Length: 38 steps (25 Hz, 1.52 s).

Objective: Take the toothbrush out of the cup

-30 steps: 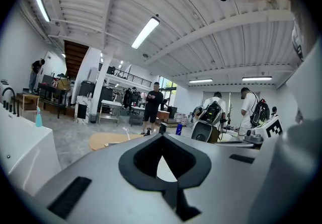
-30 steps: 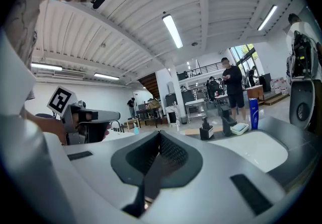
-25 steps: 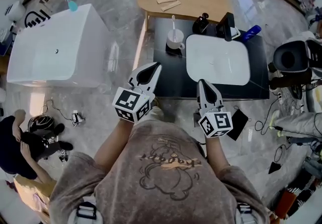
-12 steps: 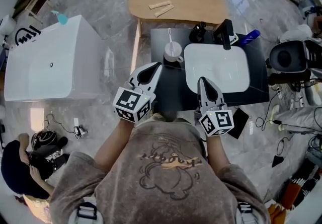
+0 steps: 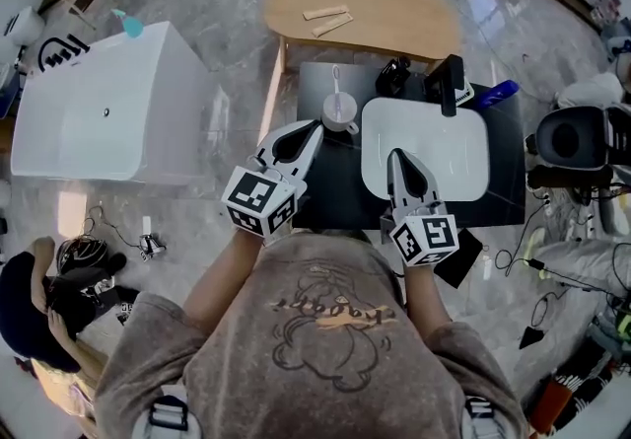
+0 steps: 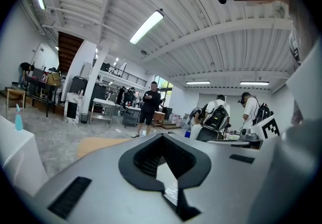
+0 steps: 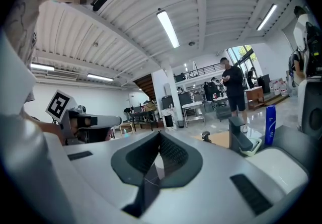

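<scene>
The white cup [image 5: 340, 114] stands on the black counter [image 5: 340, 181] near its back left corner, just beside the back left corner of the white sink basin [image 5: 444, 146] set into the counter. The toothbrush [image 5: 335, 84] stands nearly upright in the cup, its head above the rim. The left gripper [image 5: 308, 133] is held over the counter's left edge and points toward the cup, with its tip short of the cup and apart from it. Its jaws are pressed together at the tips with nothing between them. The right gripper [image 5: 398, 163] is held over the front left part of the basin. Its jaws also meet at the tips and hold nothing. A black faucet [image 5: 450, 84] rises at the basin's back edge, and a blue bottle [image 5: 500, 92] lies near the counter's back right corner. Beyond the counter's back edge stands an oval wooden table [image 5: 394, 8].
</scene>
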Each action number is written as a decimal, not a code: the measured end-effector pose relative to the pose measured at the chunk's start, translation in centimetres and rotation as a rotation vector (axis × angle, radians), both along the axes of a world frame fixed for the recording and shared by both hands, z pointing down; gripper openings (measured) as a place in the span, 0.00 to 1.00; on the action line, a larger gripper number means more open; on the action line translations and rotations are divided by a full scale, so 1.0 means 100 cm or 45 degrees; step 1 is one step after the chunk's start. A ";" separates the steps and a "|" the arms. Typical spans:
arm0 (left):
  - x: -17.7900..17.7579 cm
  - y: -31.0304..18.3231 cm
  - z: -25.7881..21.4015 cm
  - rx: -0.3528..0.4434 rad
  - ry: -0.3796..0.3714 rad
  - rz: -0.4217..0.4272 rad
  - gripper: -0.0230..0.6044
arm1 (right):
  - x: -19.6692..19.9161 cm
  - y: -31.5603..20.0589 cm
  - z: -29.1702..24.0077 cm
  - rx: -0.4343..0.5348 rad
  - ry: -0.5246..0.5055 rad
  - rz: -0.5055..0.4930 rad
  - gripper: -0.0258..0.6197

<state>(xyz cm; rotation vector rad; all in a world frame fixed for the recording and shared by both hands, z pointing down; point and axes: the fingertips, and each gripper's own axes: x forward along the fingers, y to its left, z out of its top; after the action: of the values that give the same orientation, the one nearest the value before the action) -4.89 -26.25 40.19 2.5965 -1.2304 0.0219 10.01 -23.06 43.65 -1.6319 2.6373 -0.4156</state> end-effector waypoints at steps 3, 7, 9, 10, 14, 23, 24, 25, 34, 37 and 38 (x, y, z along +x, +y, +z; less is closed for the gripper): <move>0.004 -0.006 -0.002 0.013 0.003 -0.009 0.07 | 0.002 -0.011 -0.001 0.012 -0.014 -0.022 0.04; 0.005 -0.013 -0.002 0.017 -0.008 -0.034 0.07 | 0.004 -0.022 -0.001 0.022 -0.021 -0.043 0.04; 0.006 -0.017 -0.001 0.013 -0.003 -0.043 0.07 | 0.005 -0.027 -0.001 0.026 -0.022 -0.048 0.04; 0.006 -0.018 0.000 0.009 0.001 -0.045 0.07 | 0.006 -0.028 -0.001 0.027 -0.022 -0.051 0.04; 0.009 -0.024 0.002 0.001 0.017 -0.050 0.16 | 0.009 -0.033 0.004 0.018 -0.021 -0.056 0.04; 0.008 -0.029 0.004 -0.027 0.042 -0.061 0.44 | 0.005 -0.036 0.004 0.013 -0.018 -0.076 0.04; 0.008 -0.029 0.006 -0.034 0.041 -0.065 0.46 | 0.005 -0.035 0.004 0.012 -0.018 -0.075 0.04; 0.007 -0.031 0.007 -0.037 0.039 -0.071 0.49 | 0.005 -0.035 0.004 0.011 -0.018 -0.074 0.04; 0.011 -0.054 0.030 -0.091 0.009 -0.046 0.54 | 0.016 -0.033 0.004 0.004 -0.028 -0.023 0.04; 0.014 -0.068 0.045 -0.108 -0.015 -0.023 0.54 | 0.021 -0.034 0.006 0.001 -0.029 -0.003 0.04; 0.016 -0.072 0.050 -0.116 -0.023 -0.013 0.54 | 0.023 -0.034 0.006 0.000 -0.030 0.003 0.04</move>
<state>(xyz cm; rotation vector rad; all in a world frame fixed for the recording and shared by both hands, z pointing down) -3.29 -33.48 45.15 2.5174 -1.2192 0.0970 12.29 -26.49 44.29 -1.6198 2.6181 -0.4323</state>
